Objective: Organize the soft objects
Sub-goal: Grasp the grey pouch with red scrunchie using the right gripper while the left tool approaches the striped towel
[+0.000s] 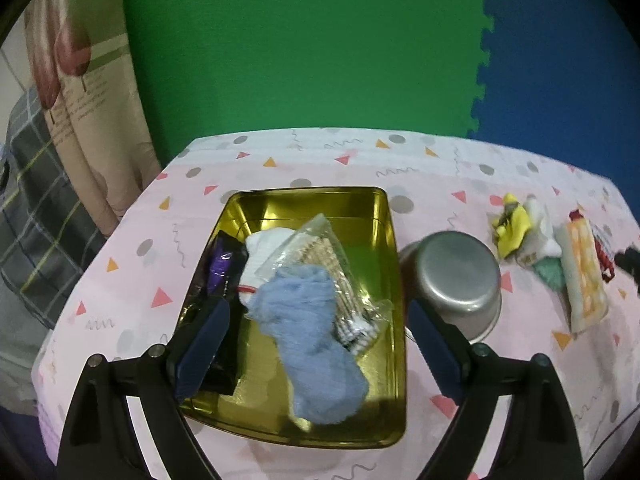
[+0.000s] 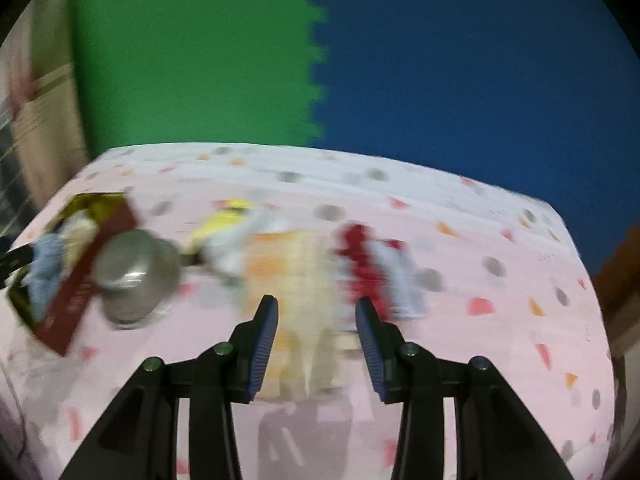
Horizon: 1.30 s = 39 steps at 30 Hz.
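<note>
From your left wrist, your left gripper point(image 1: 318, 320) is spread wide and holds nothing, hovering over the gold tin point(image 1: 390, 360) where the blue sock point(image 1: 312, 344) lies beside a white sock point(image 1: 260, 256). From your right wrist, blurred, your right gripper point(image 2: 316, 320) is parted and unladen above the cream-and-orange cloth point(image 2: 292, 280), near the upturned metal pot point(image 2: 136, 272).

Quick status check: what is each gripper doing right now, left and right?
Left gripper: open, holding nothing, over the gold tin.
Right gripper: open, holding nothing.
</note>
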{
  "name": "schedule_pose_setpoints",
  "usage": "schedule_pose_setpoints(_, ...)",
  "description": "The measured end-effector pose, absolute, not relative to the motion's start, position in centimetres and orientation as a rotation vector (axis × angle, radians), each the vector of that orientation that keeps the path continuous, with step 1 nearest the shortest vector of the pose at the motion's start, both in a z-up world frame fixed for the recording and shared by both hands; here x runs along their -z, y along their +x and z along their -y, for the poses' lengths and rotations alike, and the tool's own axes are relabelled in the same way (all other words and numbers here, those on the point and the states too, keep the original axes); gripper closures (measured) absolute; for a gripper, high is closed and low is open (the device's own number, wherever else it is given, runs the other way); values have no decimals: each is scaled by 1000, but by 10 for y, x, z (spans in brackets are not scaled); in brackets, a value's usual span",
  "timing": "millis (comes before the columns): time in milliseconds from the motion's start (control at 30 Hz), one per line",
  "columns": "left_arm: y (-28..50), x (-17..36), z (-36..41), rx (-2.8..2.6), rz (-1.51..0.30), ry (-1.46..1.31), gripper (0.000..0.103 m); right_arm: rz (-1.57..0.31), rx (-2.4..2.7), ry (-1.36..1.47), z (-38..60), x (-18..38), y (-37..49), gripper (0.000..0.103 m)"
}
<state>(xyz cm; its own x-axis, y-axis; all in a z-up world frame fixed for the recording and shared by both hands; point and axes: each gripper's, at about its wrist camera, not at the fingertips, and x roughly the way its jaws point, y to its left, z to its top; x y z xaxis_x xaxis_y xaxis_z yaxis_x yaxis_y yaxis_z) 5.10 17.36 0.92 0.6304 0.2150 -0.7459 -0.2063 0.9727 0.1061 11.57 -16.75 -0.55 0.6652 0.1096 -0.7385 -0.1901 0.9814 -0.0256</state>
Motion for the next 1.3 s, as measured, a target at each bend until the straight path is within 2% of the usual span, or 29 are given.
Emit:
schedule_pose_setpoints(133,55,-10,-150,-205,-868,55,10,-859,-150,-75,196,21,145,62)
schedule_pose_setpoints(267,65,-8,-123,-141,-901,83,9,-883,-177,-21,200,37,174,61)
schedule_pose_setpoints(333,70,-6,-109,-114,-913,95,9,-894,-184,-3,198,46,184,57)
schedule_pose_setpoints(500,84,4,-68,-37,-945,123,9,-879,-206,-38,189,57,187,57)
schedule_pose_setpoints(600,89,7,-42,15,-948,134,9,-855,-213,-55,194,54,174,75)
schedule_pose_setpoints(667,92,8,-23,66,-945,131,9,-835,-200,-37,204,48,162,78)
schedule_pose_setpoints(733,94,9,-7,104,-942,124,9,-813,-181,-13,218,42,150,86)
schedule_pose_setpoints(1000,110,23,35,200,-973,42,9,-808,-179,45,264,34,109,92)
schedule_pose_setpoints(1067,112,23,31,196,-979,17,9,-796,-184,34,261,32,108,91)
schedule_pose_setpoints(1100,113,23,30,192,-979,10,9,-790,-197,43,258,30,110,87)
schedule_pose_setpoints(1133,113,23,29,186,-979,5,9,-790,-202,51,255,29,112,76)
schedule_pose_setpoints(1200,114,24,28,170,-982,14,9,-789,-198,59,247,29,120,63)
schedule_pose_setpoints(1233,114,25,27,164,-984,19,9,-788,-205,57,241,31,125,59)
schedule_pose_setpoints(1300,116,28,26,159,-991,22,9,-804,-208,40,229,37,134,58)
